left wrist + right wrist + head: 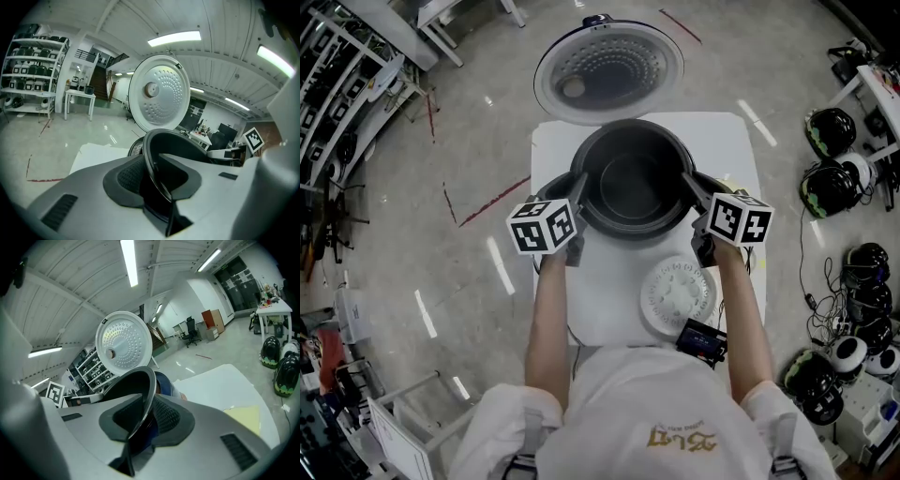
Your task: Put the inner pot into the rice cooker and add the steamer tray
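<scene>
The black inner pot (630, 183) sits in the dark rice cooker (551, 186), whose white perforated lid (609, 70) stands open behind it. My left gripper (578, 208) is at the pot's left rim and my right gripper (692, 194) at its right rim. In the left gripper view the thin pot rim (149, 154) runs between the jaws of the left gripper (157, 176), with dark gaps on both sides. The right gripper (140, 420) likewise straddles the rim (146, 394), pads not pressing. The white round steamer tray (678, 295) lies on the table near my right forearm.
The cooker stands on a small white table (609, 300). A small black device (701, 339) lies at its near right corner and a yellow sheet (243, 418) at its right side. Helmets (830, 178) and cables crowd the floor at right; shelves (337, 112) stand at left.
</scene>
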Available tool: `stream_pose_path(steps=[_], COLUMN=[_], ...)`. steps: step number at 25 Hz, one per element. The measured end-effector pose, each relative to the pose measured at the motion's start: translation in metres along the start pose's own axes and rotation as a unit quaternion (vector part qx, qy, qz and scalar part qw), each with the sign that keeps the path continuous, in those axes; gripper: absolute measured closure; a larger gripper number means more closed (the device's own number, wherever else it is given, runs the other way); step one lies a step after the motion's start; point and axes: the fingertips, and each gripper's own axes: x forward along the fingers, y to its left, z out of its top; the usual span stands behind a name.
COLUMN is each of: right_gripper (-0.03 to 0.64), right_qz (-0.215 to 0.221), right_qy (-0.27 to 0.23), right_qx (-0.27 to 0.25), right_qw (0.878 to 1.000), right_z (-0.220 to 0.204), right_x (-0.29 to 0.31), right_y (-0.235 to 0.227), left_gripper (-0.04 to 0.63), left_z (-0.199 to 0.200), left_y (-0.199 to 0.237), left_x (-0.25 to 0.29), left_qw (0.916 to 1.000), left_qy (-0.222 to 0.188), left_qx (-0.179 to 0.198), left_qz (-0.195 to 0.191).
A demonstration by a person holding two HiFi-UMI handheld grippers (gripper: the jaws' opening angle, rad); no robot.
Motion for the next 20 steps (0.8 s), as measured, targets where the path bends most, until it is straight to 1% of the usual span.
stream_pose_path(steps=[3,5,6,7,8,10,13,14,16,18,20], right_gripper=[0.528,0.525,0.523,0.521,0.517,0.517,0.511,0.506,0.467,0.461,0.457], right_qz=[-0.005,-0.007,-0.010,-0.013,-0.017,-0.022,-0.031,-0.041,-0.062,-0.072,-0.078], right_qy=[0.004,0.006,0.006,0.006,0.005,0.000,-0.008,-0.008,-0.009,-0.014,-0.021], right_qx=[-0.007,-0.017,-0.026,-0.036,-0.045,-0.054,-0.074,-0.090,-0.120,-0.129,-0.127], right_qw=[1.000,1.000,1.000,0.999,0.999,0.998,0.997,0.995,0.991,0.989,0.989], right_z=[-0.002,-0.002,-0.002,-0.002,-0.001,-0.001,-0.001,-0.001,0.000,0.001,0.001], right_x=[0.003,0.004,0.005,0.006,0.007,0.006,0.005,0.004,0.003,0.001,-0.002], right_y=[-0.002,-0.002,-0.002,-0.002,-0.003,-0.003,-0.003,-0.004,-0.007,-0.008,-0.008], left_gripper=[0.480,0.477,0.500,0.538,0.541,0.581,0.578,0.564,0.524,0.488,0.469], left_z=[-0.003,-0.003,-0.002,0.000,0.002,0.005,0.005,0.005,0.006,0.007,0.006], left_y=[0.002,0.006,0.009,0.012,0.014,0.014,0.014,0.015,0.018,0.021,0.022], left_x=[0.003,0.004,0.003,0.003,0.002,0.003,0.002,0.001,-0.001,-0.002,-0.005], left_qw=[1.0000,0.9997,0.9994,0.9987,0.9981,0.9972,0.9967,0.9965,0.9958,0.9957,0.9961], left_qy=[0.006,0.007,0.004,0.001,-0.003,-0.009,-0.018,-0.019,-0.022,-0.025,-0.025], left_qx=[0.004,0.014,0.023,0.033,0.043,0.055,0.060,0.061,0.065,0.063,0.059], left_qz=[0.004,0.017,0.027,0.038,0.045,0.050,0.052,0.054,0.061,0.063,0.061])
